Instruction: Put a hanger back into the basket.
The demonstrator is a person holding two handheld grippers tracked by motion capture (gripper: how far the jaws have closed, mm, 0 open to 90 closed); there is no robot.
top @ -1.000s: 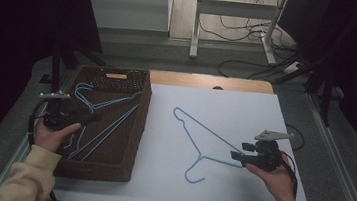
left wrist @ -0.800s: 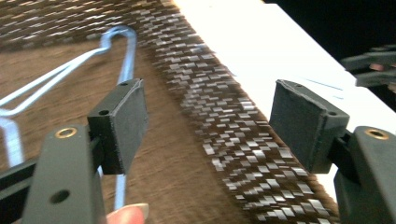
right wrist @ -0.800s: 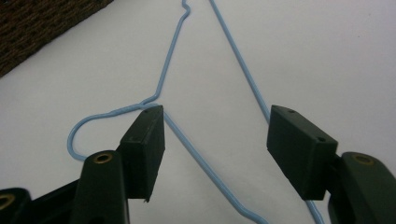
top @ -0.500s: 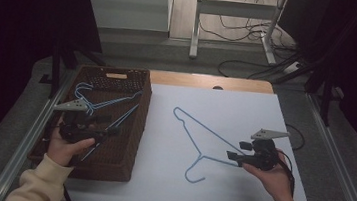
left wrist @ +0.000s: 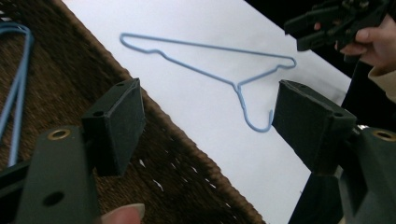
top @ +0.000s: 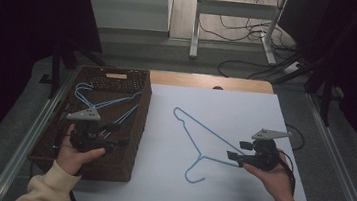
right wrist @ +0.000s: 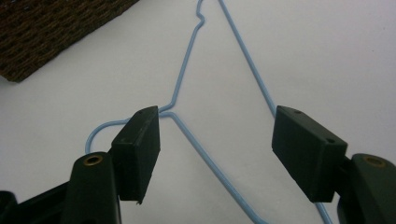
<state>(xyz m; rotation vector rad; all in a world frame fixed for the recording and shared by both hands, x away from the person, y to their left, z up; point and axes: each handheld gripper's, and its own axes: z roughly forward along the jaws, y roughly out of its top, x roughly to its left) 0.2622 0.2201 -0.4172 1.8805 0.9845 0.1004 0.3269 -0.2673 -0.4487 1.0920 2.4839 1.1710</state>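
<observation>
Hanger (top: 202, 140) in light blue wire lies flat on the white sheet (top: 246, 107) that covers the counter, hook end toward the person, well apart from the basket. Right hand-held gripper (top: 233, 158) sits low just beside its lower arm, jaws spread wide and pressing on nothing; they've just been opening. In the right gripper view the hanger (right wrist: 187, 65) runs up between the two jaws, with the neck next to the left one, and I can't tell if that one touches the wire. Left hand-held gripper (top: 119, 143) hangs over the near end of the brown wicker basket (top: 136, 126) at the left edge of the sheet, jaws also wide with nothing in them, and also just been opening. Inside the basket lie more blue hangers (top: 105, 104). In the left gripper view the basket rim (left wrist: 154, 116) cuts across between the jaws, with the hanger (left wrist: 210, 70) and the right hand (left wrist: 378, 42) beyond it.
</observation>
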